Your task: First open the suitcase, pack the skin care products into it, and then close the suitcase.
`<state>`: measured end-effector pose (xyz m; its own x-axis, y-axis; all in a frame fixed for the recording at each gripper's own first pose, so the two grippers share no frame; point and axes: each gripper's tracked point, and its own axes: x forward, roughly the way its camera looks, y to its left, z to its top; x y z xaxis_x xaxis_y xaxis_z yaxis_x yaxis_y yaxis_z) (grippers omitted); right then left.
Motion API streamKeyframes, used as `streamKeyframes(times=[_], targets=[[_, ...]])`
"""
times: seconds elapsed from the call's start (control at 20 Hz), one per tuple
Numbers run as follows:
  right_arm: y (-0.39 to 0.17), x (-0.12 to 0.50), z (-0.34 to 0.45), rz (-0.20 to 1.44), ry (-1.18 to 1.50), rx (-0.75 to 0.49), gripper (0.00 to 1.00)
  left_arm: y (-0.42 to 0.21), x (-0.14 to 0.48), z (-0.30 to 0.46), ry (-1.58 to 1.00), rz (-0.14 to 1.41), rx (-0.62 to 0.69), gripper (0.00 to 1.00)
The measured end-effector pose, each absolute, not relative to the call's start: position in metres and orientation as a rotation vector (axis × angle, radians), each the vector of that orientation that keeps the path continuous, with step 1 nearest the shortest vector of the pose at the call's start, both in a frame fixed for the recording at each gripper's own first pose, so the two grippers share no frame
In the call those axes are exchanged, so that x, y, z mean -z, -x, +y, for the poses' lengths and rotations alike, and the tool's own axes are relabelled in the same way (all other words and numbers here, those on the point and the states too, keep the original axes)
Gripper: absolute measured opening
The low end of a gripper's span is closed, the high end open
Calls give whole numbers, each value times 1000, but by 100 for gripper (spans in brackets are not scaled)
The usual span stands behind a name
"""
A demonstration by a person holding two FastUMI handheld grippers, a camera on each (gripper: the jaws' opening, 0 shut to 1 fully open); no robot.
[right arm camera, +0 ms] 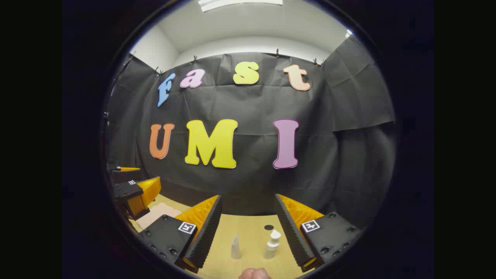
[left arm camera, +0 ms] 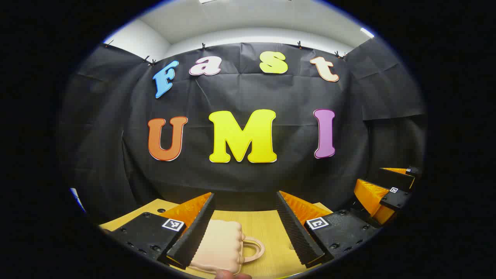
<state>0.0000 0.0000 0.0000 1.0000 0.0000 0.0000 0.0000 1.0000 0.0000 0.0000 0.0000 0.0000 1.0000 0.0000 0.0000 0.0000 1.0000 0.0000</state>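
Both hand-held grippers, left (left arm camera: 246, 228) and right (right arm camera: 248, 232), are held wide open, gripping nothing, above the bench (left arm camera: 267, 224); the closed suitcase (left arm camera: 219, 246) is seen between the left's fingers.

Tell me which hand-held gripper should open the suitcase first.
Left. The left hand-held gripper is open with the closed suitcase between its fingers; the right hand-held gripper faces the two bottles.

The suitcase (left arm camera: 219, 246) is pale peach-pink; the tube (right arm camera: 235, 247) and pump bottle (right arm camera: 272, 244) are white; the desk (left arm camera: 267, 228) is light wood grain.

No legible text besides wall letters.
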Motion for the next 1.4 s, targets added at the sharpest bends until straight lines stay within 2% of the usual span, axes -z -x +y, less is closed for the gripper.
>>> streamKeyframes(times=[0.05,0.1,0.8,1.05,1.4], targets=[[-1,0,1,5,-6,-1,78,-1,-1,2,0,-1,-2,98],[-1,1,2,6,-11,-3,80,1,-2,1,1,-5,-1,99],[-5,14,-16,48,-8,3,80,-3,10,-11,-15,-3,16,98],[4,30,-39,81,30,24,80,-2,54,-26,-52,93,63,98],[15,62,-75,164,60,54,80,-6,129,-40,-244,220,129,99]])
